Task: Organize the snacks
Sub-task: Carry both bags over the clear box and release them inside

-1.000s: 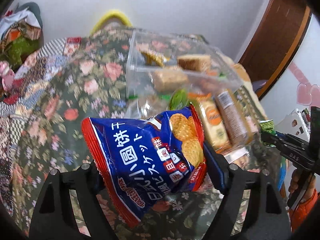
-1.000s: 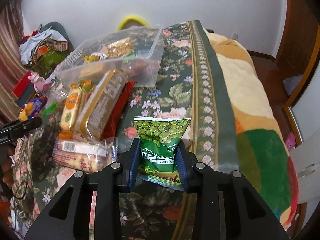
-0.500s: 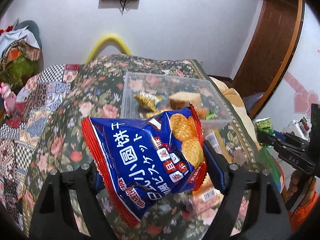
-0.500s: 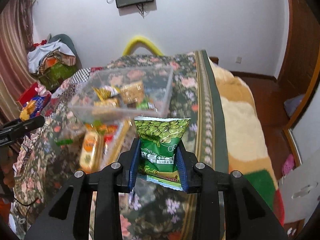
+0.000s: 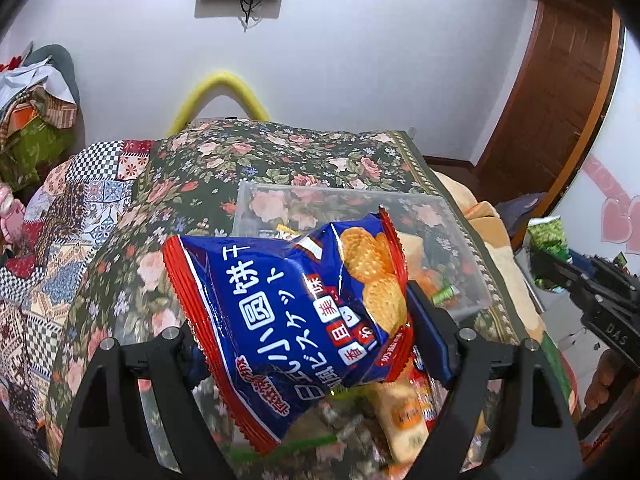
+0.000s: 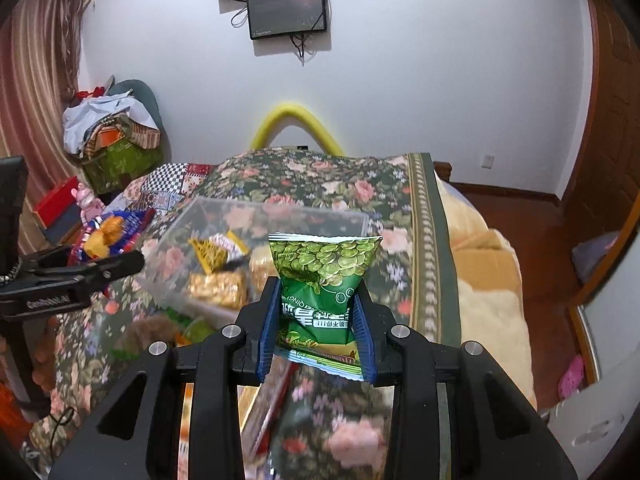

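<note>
Stock, in progress: our left gripper [image 5: 304, 336] clamps a blue biscuit bag [image 5: 296, 312], frame centre; our right gripper [image 6: 316, 330] clamps a green pea packet [image 6: 320, 280]. Clear plastic bin [image 6: 200, 300], mid-left, partly filled; loose snacks remain below.

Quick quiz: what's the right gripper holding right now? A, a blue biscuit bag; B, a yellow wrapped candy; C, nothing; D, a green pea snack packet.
D: in the right wrist view the right gripper has its fingers closed on the green pea snack packet; the blue biscuit bag is in the left gripper.
</note>
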Available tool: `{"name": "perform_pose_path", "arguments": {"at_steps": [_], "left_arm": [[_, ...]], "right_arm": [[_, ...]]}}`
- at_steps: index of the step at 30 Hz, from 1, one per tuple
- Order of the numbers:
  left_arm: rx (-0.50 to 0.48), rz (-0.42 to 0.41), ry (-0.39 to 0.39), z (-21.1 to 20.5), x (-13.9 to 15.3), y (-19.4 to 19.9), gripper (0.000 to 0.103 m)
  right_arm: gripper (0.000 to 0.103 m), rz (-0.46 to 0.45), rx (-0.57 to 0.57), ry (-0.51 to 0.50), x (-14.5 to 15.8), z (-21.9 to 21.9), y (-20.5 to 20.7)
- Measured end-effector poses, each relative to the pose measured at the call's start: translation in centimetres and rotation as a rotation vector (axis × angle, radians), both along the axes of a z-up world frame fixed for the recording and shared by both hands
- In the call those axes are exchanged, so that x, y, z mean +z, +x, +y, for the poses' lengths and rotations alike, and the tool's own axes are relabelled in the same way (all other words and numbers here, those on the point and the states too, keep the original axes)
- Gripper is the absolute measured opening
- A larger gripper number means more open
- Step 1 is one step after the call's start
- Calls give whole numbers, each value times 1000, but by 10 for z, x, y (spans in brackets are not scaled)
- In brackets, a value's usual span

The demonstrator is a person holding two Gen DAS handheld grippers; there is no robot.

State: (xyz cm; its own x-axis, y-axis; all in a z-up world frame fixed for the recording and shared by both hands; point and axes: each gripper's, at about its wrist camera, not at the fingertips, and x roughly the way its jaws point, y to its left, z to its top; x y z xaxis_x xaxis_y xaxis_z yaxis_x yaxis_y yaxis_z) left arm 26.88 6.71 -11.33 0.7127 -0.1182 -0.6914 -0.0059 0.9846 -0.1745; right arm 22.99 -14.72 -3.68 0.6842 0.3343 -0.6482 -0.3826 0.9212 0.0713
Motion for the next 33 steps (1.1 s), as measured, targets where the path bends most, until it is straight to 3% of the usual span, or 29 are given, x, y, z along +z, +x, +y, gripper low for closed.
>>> {"name": "perform_pose_path", "arguments": {"at_steps": [14, 33], "left_arm": [[-56, 52, 73, -26, -25, 73, 82], [-23, 176, 32, -24, -68, 132, 83]], "right_arm": [[31, 38, -7, 7, -20, 12, 55], [31, 138, 13, -14, -55, 28, 101]]}}
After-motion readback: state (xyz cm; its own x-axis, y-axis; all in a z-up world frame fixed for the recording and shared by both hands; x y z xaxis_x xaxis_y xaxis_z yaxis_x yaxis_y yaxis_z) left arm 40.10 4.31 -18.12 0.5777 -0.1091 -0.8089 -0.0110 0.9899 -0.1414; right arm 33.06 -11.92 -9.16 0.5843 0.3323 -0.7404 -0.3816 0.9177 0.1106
